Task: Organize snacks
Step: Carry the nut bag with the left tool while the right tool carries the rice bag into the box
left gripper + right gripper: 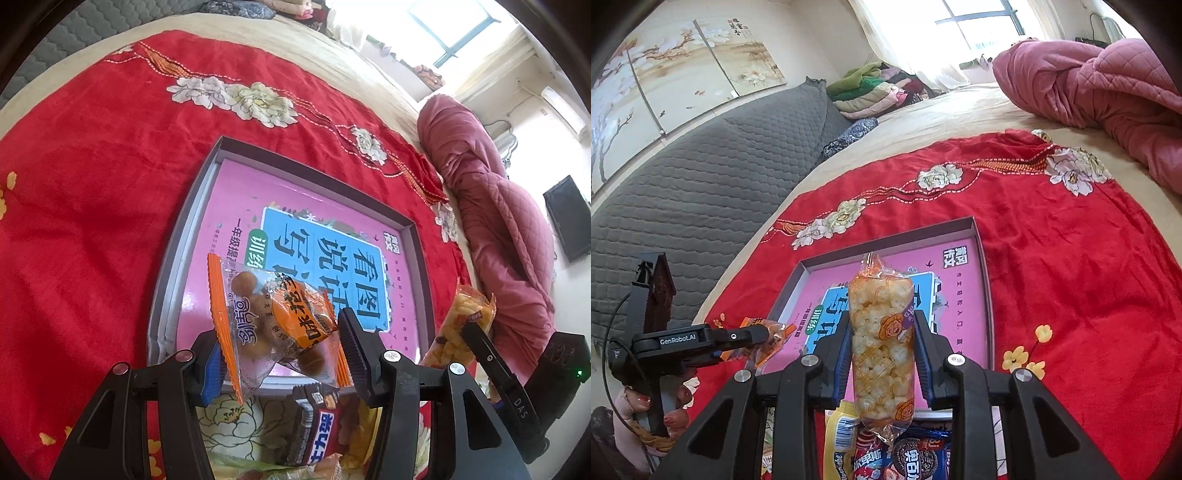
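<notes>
My left gripper (280, 354) was clamped on an orange-edged packet of round brown nuts (275, 321), its clear film pinched between the blue-padded finger on one side and the ribbed black finger (356, 354) on the other. I held that packet in the air just above the near edge of the grey box lid (184, 236), which lay open side up on the red floral blanket (92, 184) with a pink workbook (295, 206) flat inside it. Seen from my right wrist, that same left gripper (753, 338) came in from the side at the lid's near left corner, the packet (768, 341) bunched at its tip.

My right gripper (881, 350) was closed around a tall clear tube-shaped bag of puffed corn (881, 339), standing upright between the two pads (846, 354), gripped about its middle, with its crimped top above the fingers and its lower end hanging below them. It sat over the near part of the lid (982, 280). From the left wrist the corn bag (458, 325) showed just beyond the lid's right edge.

Below both grippers, on the near side of the lid, lay a heap of other snacks: a brown chocolate wafer packet (317, 432), a yellow packet (842, 432) and a blue cookie packet (916, 458). A pink quilt (1100, 96) was bundled at the far end of the bed, well apart from the lid
</notes>
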The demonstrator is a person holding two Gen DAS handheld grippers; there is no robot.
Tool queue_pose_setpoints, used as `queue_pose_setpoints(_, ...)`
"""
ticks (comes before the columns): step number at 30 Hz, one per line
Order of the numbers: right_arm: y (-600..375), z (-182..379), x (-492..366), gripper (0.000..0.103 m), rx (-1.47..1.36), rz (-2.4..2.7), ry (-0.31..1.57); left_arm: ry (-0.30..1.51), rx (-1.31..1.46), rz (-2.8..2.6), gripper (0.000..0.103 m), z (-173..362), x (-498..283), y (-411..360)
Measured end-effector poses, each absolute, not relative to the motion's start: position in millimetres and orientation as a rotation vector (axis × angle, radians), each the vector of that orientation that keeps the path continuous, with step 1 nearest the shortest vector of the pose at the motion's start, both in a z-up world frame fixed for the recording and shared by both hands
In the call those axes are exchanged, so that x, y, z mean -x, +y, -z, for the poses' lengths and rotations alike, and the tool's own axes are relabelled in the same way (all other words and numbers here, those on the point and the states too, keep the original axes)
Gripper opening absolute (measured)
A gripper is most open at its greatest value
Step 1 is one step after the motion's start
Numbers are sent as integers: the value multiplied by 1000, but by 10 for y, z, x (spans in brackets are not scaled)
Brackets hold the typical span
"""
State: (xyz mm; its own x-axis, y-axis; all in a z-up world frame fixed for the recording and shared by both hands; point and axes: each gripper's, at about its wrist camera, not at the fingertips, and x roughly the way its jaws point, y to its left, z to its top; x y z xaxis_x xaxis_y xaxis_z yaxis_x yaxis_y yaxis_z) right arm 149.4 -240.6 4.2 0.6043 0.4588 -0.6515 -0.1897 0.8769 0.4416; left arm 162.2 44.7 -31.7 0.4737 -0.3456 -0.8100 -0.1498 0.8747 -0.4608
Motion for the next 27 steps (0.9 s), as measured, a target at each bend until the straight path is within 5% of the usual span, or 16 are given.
queue_pose_setpoints(27, -2333, 334, -1655, 31, -376, -414, 988, 1136, 473, 114, 57, 609, -1725, 363)
